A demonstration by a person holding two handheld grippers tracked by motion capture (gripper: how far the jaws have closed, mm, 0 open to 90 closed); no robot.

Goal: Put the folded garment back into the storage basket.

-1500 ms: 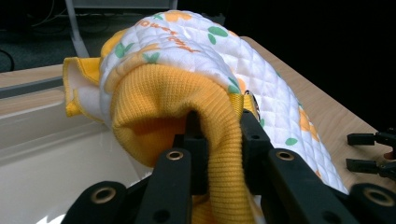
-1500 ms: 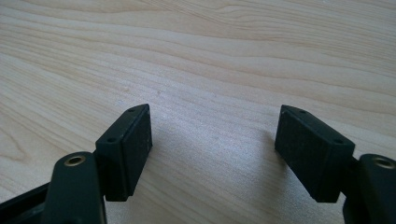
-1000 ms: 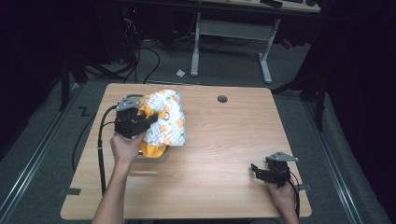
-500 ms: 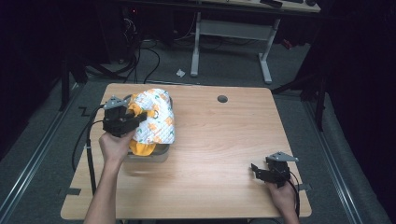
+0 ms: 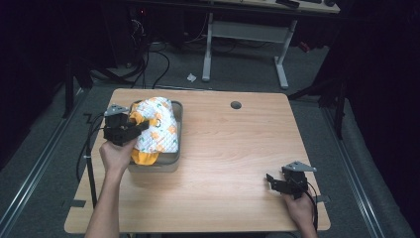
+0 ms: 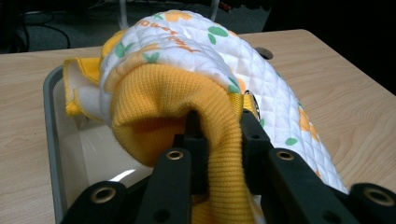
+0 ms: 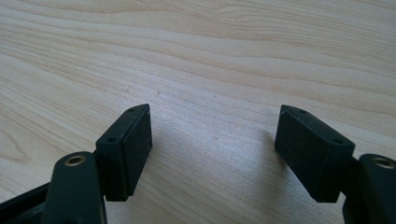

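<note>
Wooden worktop (image 5: pixel 223 163): left gripper (image 6: pixel 217 126), clamped on the garment (image 6: pixel 196 60), lowers it into the bin (image 5: pixel 177 111). Next, release; right gripper (image 7: pixel 212 140) rests wide open, empty.

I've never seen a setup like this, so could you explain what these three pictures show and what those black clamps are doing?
A person sits at a wooden table with a hand-held two-jaw gripper in each hand. One picture comes from a camera above the table; the other two come from small cameras riding on each gripper, looking along its black jaws. The left gripper is shut on the yellow knit edge of a quilted baby garment, white with orange and green prints, which lies in a grey tray. The right gripper rests near the table's right front corner, jaws open with nothing between them, over bare wood.
</note>
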